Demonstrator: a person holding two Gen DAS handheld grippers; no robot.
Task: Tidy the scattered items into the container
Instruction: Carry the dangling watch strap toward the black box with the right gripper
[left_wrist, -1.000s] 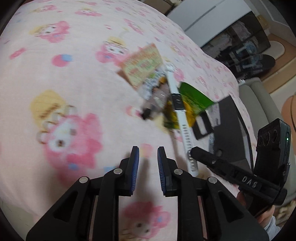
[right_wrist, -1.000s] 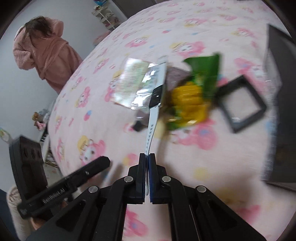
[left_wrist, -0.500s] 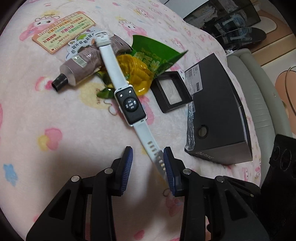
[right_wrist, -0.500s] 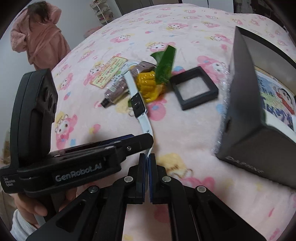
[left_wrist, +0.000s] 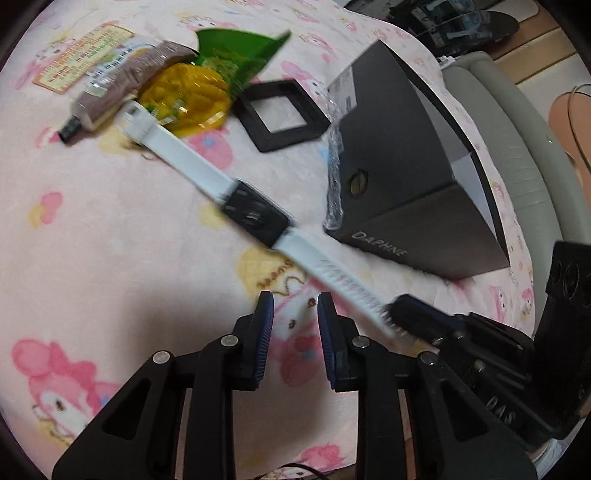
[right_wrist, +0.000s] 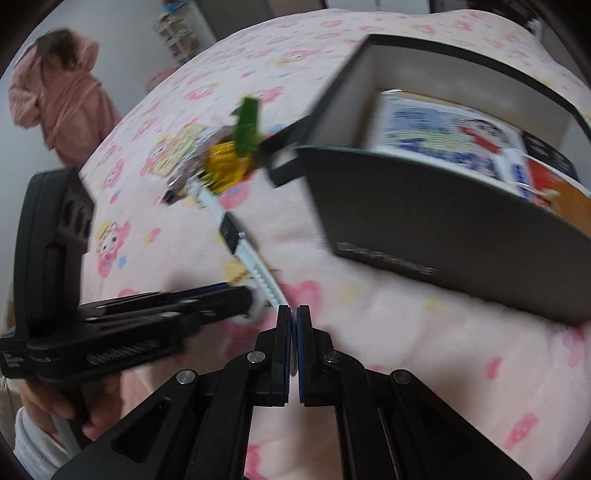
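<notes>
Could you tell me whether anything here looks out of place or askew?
The watch seems pinched by its strap tip in the shut right gripper, stretched slantwise across the blanket, not in the box. The left gripper, closing, holds nothing.

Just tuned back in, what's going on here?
The right gripper has its fingers shut on the strap end of the white smartwatch with a black face, beside the open dark grey box. The left gripper hovers alongside, fingers closing on nothing. A brown tube, yellow-green packet and black square frame lie unpacked.
</notes>
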